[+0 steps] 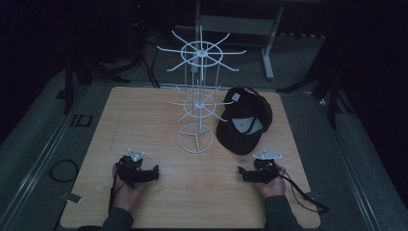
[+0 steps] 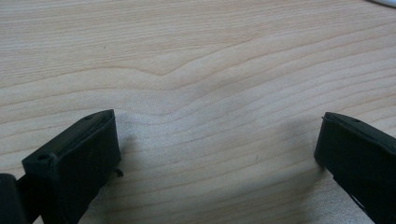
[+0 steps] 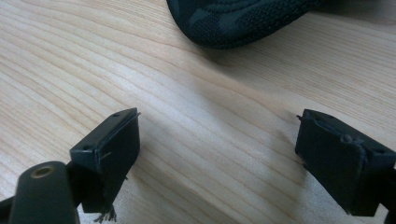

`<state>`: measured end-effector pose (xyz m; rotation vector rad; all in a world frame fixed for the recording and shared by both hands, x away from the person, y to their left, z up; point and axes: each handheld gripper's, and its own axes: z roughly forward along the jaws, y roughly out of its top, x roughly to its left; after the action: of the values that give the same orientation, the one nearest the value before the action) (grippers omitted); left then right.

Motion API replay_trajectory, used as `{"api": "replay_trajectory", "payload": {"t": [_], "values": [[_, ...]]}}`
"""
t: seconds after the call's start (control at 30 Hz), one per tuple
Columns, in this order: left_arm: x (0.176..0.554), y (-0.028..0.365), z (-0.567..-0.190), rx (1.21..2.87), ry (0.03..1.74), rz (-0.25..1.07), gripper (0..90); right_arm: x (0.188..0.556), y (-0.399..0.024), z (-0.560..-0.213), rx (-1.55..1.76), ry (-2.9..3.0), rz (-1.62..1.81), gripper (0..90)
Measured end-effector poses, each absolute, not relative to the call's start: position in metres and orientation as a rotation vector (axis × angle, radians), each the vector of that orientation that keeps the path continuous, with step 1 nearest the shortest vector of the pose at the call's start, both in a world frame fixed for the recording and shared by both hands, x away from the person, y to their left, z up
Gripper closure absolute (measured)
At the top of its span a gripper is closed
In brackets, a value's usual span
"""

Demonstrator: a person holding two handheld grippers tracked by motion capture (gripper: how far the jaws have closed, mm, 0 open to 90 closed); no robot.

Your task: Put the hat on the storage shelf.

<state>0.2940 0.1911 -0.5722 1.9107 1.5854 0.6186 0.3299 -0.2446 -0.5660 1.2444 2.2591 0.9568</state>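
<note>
Both hands low on grained wood table (image 1: 144, 110): left gripper (image 2: 219, 144) & right gripper (image 3: 217, 140) jaws wide apart, empty. Knit-brimmed black cap (image 1: 243, 120) touches white wire rack (image 1: 197, 96).

High cam overhead; claw cams near tabletop (image 2: 210, 70)

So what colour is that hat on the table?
Black cap, with a pale patch; best in the high view.

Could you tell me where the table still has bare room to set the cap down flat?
The left half of the table, between its left edge and the white wire rack, lies bare. So does the front strip between the left gripper and right gripper. It is crowded at centre-right, where the black cap lies close beside the rack's ring base.
</note>
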Motion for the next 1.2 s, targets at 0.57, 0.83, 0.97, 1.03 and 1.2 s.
{"api": "replay_trajectory", "payload": {"t": [0.57, 0.83, 0.97, 1.03, 1.2], "values": [[0.293, 0.191, -0.572, 1.911, 1.584, 0.619, 0.1, 0.331, -0.242, -0.565, 1.27, 2.251, 0.938, 14.8], [0.294, 0.191, -0.572, 1.915, 1.58, 0.619, 0.1, 0.335, -0.243, -0.558, 1.337, 2.259, 0.996, 17.4], [0.294, 0.19, -0.572, 1.917, 1.58, 0.618, 0.1, 0.337, -0.245, -0.548, 1.335, 2.225, 1.062, 18.2], [0.294, 0.19, -0.572, 1.917, 1.58, 0.618, 0.1, 0.34, -0.245, -0.543, 1.34, 2.217, 1.099, 19.8], [0.294, 0.19, -0.572, 1.918, 1.578, 0.616, 0.1, 0.35, -0.243, -0.535, 1.348, 2.195, 1.149, 24.5]]}}
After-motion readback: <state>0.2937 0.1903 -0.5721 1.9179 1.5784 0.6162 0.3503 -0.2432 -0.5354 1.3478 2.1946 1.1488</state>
